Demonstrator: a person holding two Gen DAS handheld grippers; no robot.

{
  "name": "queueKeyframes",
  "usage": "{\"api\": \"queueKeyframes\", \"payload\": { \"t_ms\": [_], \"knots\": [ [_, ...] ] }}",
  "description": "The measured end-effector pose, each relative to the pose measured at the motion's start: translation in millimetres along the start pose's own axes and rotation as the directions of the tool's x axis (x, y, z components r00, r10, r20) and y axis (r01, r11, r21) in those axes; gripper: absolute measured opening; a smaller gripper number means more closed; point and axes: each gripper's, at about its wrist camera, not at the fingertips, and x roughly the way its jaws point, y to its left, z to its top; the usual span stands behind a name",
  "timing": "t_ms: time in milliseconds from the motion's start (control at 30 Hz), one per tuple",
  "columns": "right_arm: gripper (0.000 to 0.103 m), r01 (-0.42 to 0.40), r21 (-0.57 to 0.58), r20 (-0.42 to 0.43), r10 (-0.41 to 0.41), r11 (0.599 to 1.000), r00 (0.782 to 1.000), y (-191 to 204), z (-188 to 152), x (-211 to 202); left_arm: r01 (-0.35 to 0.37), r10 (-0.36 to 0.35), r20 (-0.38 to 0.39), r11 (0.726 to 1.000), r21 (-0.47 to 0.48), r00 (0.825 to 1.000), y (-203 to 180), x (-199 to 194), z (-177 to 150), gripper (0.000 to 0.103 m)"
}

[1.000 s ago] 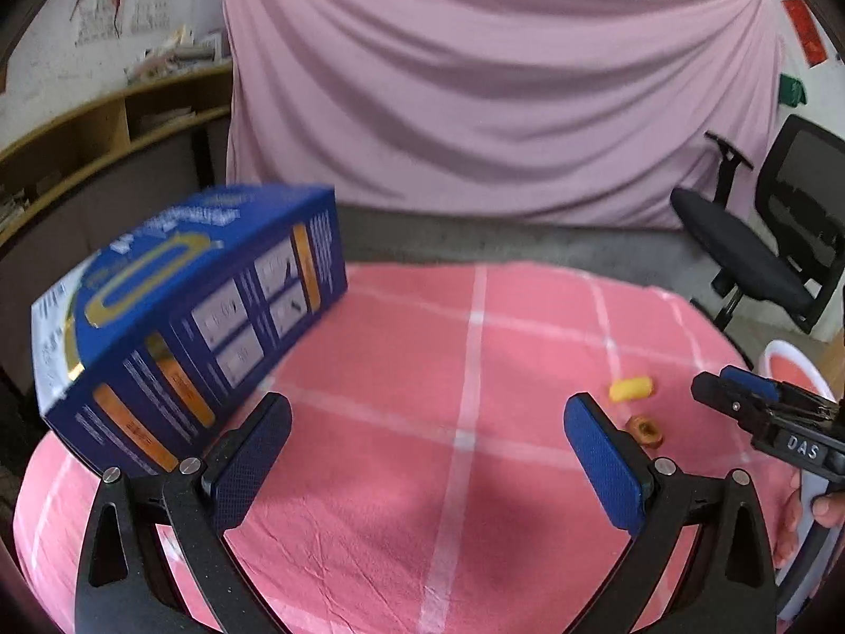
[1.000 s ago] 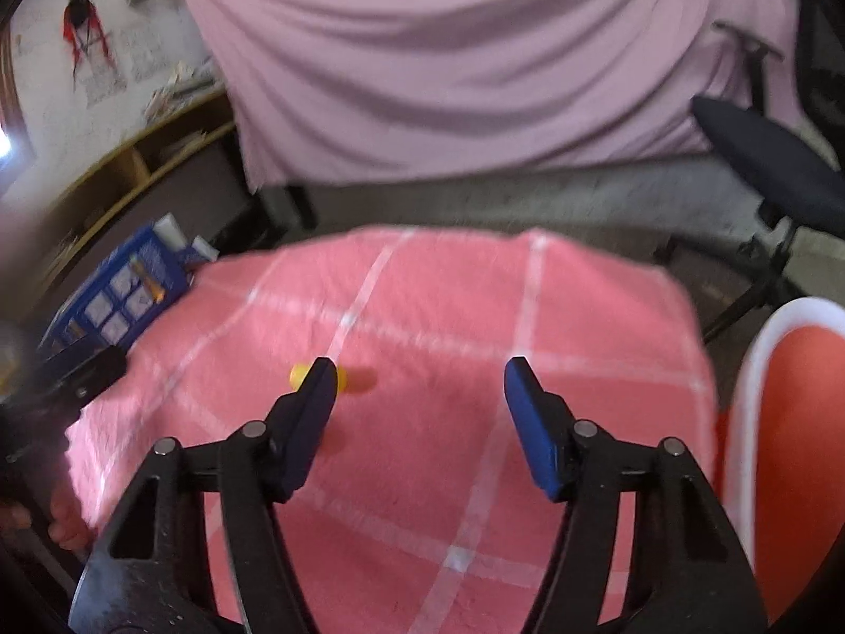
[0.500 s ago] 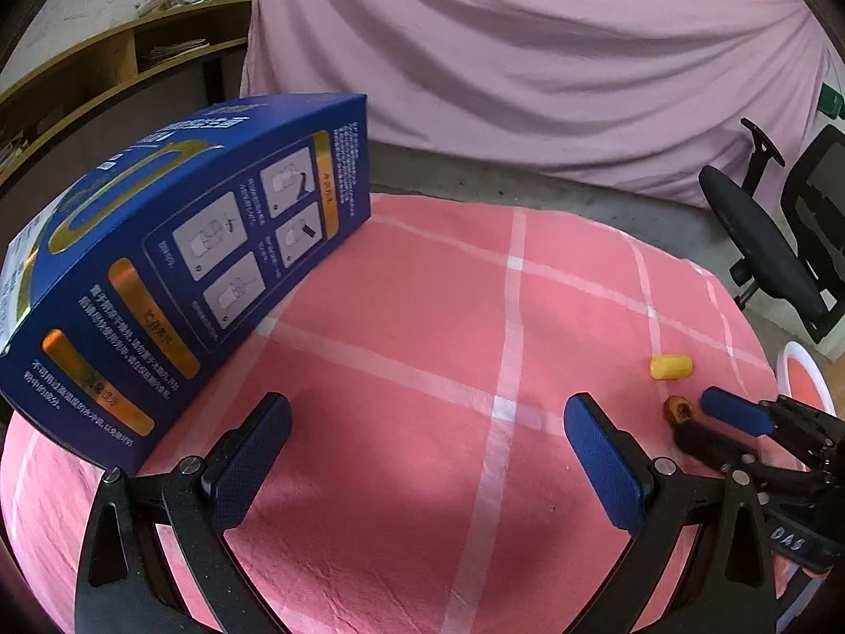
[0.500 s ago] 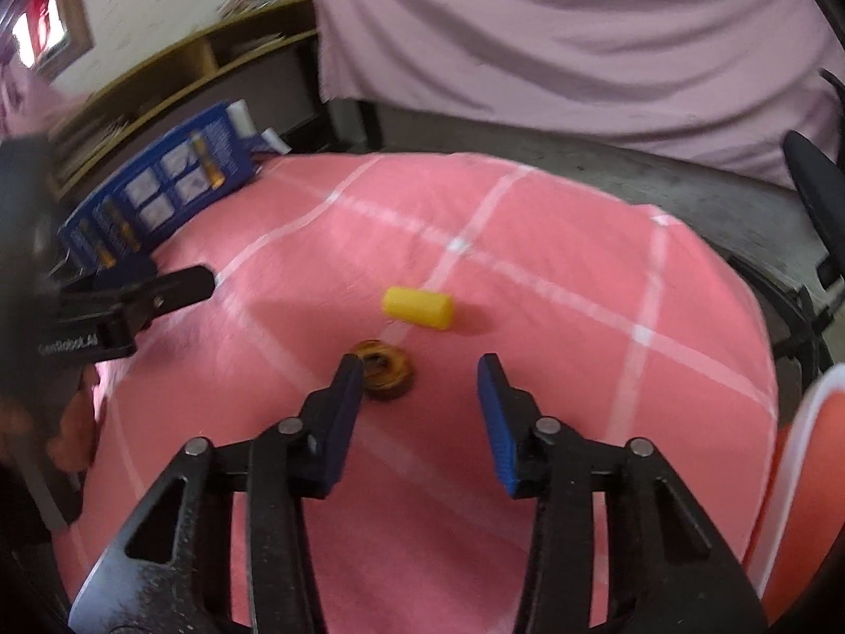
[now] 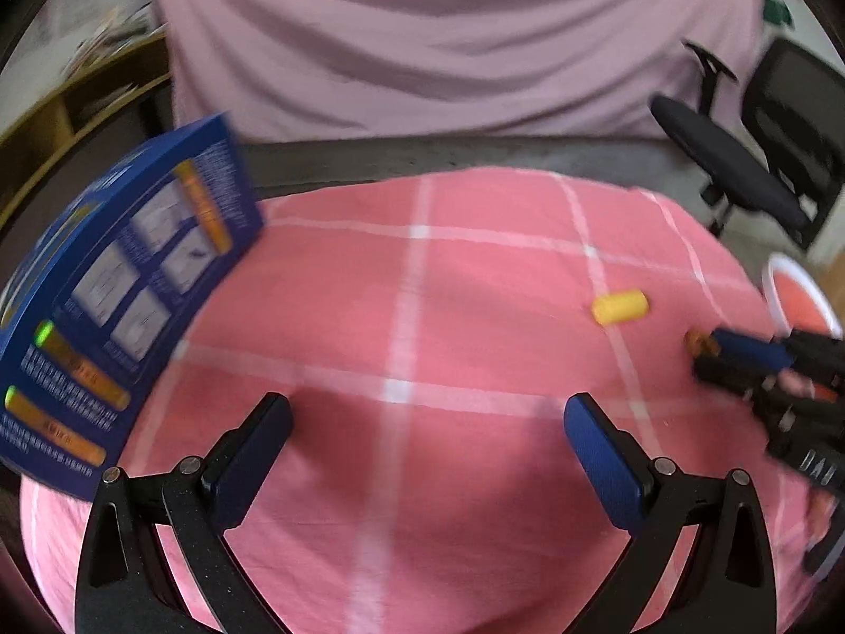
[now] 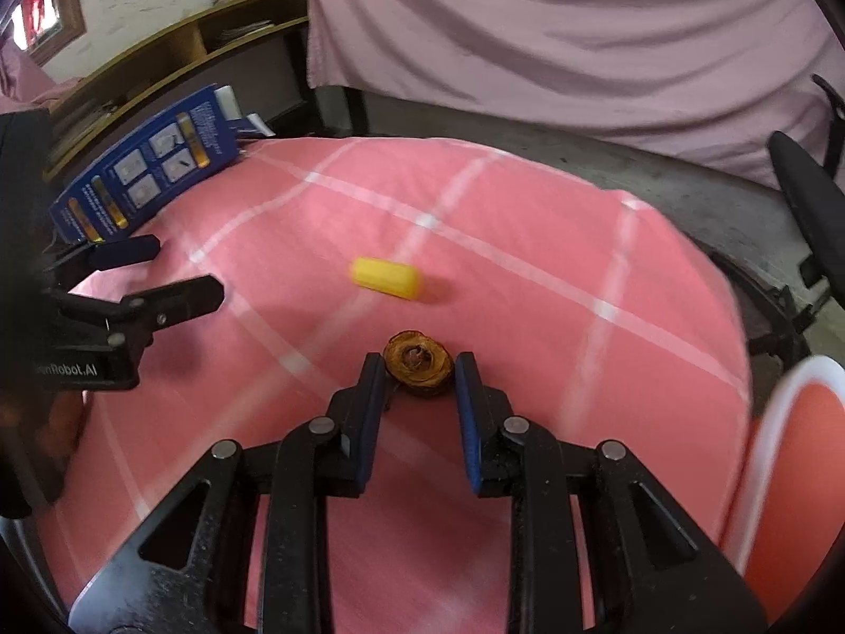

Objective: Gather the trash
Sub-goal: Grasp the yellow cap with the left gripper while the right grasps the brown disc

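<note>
- Nearest in the right wrist view: right gripper (image 6: 420, 370), jaws closing around a brown dried fruit core (image 6: 418, 363) lying on the pink checked cloth (image 6: 528, 317); core between the blue pads at their tips, left pad just beside it with a thin gap, right pad about touching its edge; no firm pinch visible yet
- Same core from the left wrist view: only an orange-brown sliver (image 5: 696, 341) at the tip of the right gripper (image 5: 710, 356), far right of the frame; blurred there, gap to the pads not readable
- Nearest in the left wrist view: left gripper (image 5: 428, 422) spread wide over bare cloth (image 5: 401, 475); nothing between its blue pads, nothing held
- From the right wrist view: left gripper (image 6: 158, 274) seen sideways at the left edge, two dark fingers apart, a blurred hand (image 6: 47, 422) below it; hand missing from the left wrist view
- Further out: yellow capsule-shaped piece (image 6: 385, 278) lying on its side on the cloth, beyond the core and apart from it; in the left wrist view the same piece (image 5: 620, 307) up and left of the right gripper, clear of it
- Blue printed box (image 5: 121, 306) large and blurred at the left of the left wrist view, tilted at the cloth's edge; smaller and sharper (image 6: 148, 185) from the right wrist view, white flap at its far end
- White-rimmed red bin (image 6: 792, 475) at the right edge, beside the table; only its rim (image 5: 787, 274) in the left wrist view
- Farthest: pink drape (image 6: 554, 26), black office chair (image 5: 766, 148), wooden shelves (image 6: 174, 47); small window (image 6: 31, 26) only in the right wrist view
</note>
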Motion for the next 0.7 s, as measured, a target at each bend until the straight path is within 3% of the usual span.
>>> {"api": "queueKeyframes", "payload": {
  "t_ms": [233,333,467,700],
  "knots": [
    [0.045,0.074,0.127,0.032,-0.079,0.989,0.996,-46,-12,-17,0.104,-0.101,-0.033,0.989,0.109,0.994,-44,15,17,0.101],
    [0.045,0.046,0.176,0.032,-0.053,0.983,0.998,-60,-15,-16,0.103,-0.099,-0.035,0.989,0.103,0.994,-62,26,28,0.101],
    [0.045,0.075,0.168,0.025,-0.08,0.983,0.996,-66,-19,-15,0.142,-0.14,-0.048,0.989,0.045,0.989,-69,37,42,0.1],
    [0.046,0.064,0.176,0.048,-0.074,0.982,0.996,-69,-25,-16,0.09,-0.089,-0.055,0.996,0.027,0.995,-76,43,51,0.079]
  ]
}}
